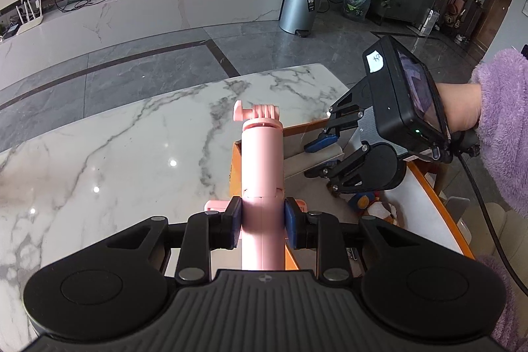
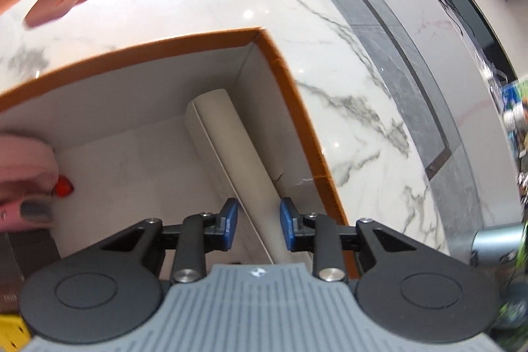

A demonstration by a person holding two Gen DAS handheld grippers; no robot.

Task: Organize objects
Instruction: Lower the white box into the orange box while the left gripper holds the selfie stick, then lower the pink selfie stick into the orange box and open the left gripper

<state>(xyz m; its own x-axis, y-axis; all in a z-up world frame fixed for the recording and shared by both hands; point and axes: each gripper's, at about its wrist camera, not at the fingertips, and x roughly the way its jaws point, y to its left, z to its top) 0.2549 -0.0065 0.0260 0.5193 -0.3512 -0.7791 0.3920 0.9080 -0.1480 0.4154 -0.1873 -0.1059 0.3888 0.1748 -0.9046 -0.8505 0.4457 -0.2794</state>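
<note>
The left tool was clenched on a pink selfie stick with a pronged mount head, while the right tool straddled a grey cardboard tube, its pads not pressing.

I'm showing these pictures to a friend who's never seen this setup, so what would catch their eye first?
Probably the pink selfie stick, clamped in the left gripper and jutting out over the marble table. Next, the orange-rimmed box at the table's edge, where the right gripper straddles a grey rolled tube lying along its inner wall.
</note>
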